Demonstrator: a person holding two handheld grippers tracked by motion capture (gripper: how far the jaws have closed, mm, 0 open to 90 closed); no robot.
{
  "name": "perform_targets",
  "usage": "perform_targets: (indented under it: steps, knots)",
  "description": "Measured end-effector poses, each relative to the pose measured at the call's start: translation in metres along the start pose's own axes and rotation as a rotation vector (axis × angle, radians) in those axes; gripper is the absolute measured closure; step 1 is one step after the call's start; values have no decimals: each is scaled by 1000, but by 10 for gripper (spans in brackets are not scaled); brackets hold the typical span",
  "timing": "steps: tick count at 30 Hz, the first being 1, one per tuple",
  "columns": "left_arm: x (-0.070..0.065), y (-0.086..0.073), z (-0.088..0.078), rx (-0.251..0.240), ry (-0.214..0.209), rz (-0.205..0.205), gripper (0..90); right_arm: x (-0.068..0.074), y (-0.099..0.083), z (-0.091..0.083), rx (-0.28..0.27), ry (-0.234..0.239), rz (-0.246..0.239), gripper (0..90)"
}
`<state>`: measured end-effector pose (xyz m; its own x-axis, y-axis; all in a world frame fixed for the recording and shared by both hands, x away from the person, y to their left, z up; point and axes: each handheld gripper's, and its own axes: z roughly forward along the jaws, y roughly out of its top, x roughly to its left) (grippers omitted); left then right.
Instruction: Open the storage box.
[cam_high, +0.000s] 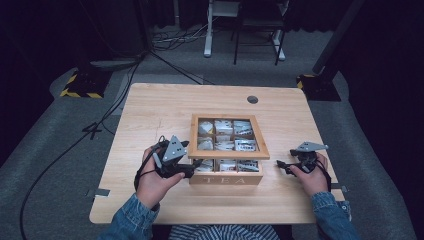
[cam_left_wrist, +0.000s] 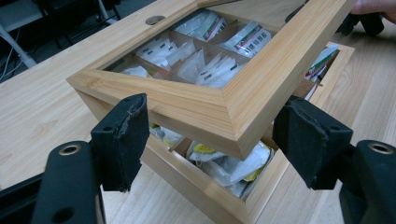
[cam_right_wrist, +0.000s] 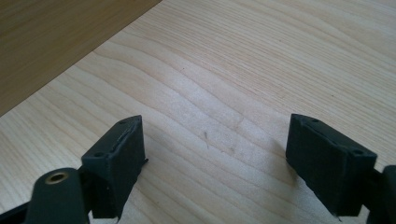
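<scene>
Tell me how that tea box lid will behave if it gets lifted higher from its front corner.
The lid looks like a stiff wooden frame with a clear pane, so it should probably swing up in one piece. It sits raised over the box, between the open left tool, ungripped, so it may drop shut. The smooth wood could slip.

I count one wooden tea box (cam_high: 226, 179) at the centre of the high view, with one glass-paned lid (cam_high: 229, 155) lifted at its near edge. Through the pane I count nine compartments (cam_high: 223, 127), three rows of three, each holding white tea sachets (cam_high: 245, 145); how many sachets lie in each I cannot tell. I have two claws: my left claw (cam_high: 196, 164) at the box's lower left and my right claw (cam_high: 281, 166) at lower right, each with two black jaws. One desk (cam_high: 150, 115) carries it all, with one round cable hole (cam_high: 252, 99) at its upper right.
</scene>
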<state>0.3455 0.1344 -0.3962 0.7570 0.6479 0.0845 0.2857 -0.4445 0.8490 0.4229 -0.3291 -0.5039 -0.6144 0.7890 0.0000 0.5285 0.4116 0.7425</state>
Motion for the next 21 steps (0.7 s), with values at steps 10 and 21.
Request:
perform_targets:
  steps: [10, 21]
  knots:
    - [6, 20, 0, -21, 25, -2, 285, 0, 1, 1, -2, -2, 5, 200]
    - [8, 35, 12, -42, 127, 3, 295, -2, 1, 2, -2, 1, 1, 200]
